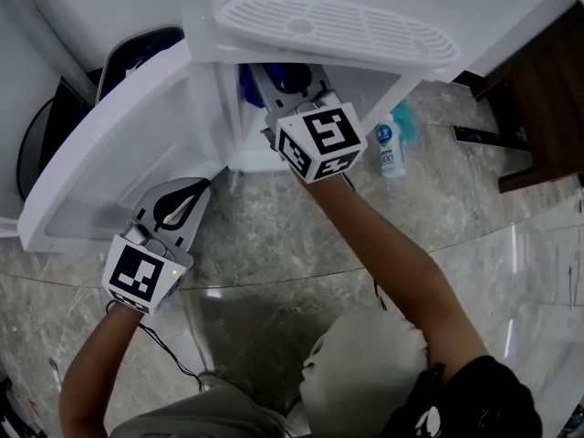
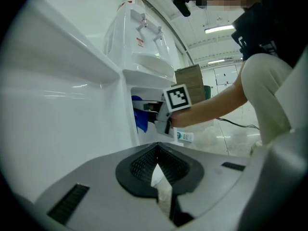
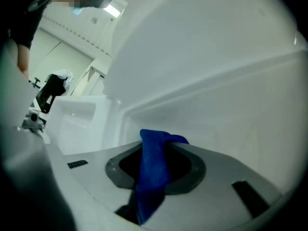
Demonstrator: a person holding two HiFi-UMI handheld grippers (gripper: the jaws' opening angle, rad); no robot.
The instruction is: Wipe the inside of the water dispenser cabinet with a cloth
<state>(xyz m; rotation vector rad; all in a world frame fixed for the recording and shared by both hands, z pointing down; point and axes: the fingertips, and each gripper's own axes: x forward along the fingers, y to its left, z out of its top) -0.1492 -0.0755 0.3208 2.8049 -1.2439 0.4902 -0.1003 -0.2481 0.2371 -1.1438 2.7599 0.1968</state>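
The white water dispenser (image 1: pixel 338 30) stands with its lower cabinet door (image 1: pixel 119 153) swung open to the left. My right gripper (image 1: pixel 285 94) reaches into the cabinet opening, shut on a blue cloth (image 1: pixel 248 85). In the right gripper view the cloth (image 3: pixel 153 172) hangs bunched between the jaws of the right gripper (image 3: pixel 161 141), close to the white inner walls. The left gripper view shows the right gripper (image 2: pixel 147 110) and the cloth (image 2: pixel 140 119) at the opening. My left gripper (image 1: pixel 203 187) is shut, low by the door's bottom corner, and its tips (image 2: pixel 156 148) point toward the cabinet.
A small bottle with a blue label (image 1: pixel 390 149) stands on the marble floor right of the dispenser. Dark wooden furniture (image 1: pixel 538 108) is at the far right, and a black round object (image 1: pixel 41 135) sits behind the door at left. A cable (image 1: pixel 173 359) trails on the floor.
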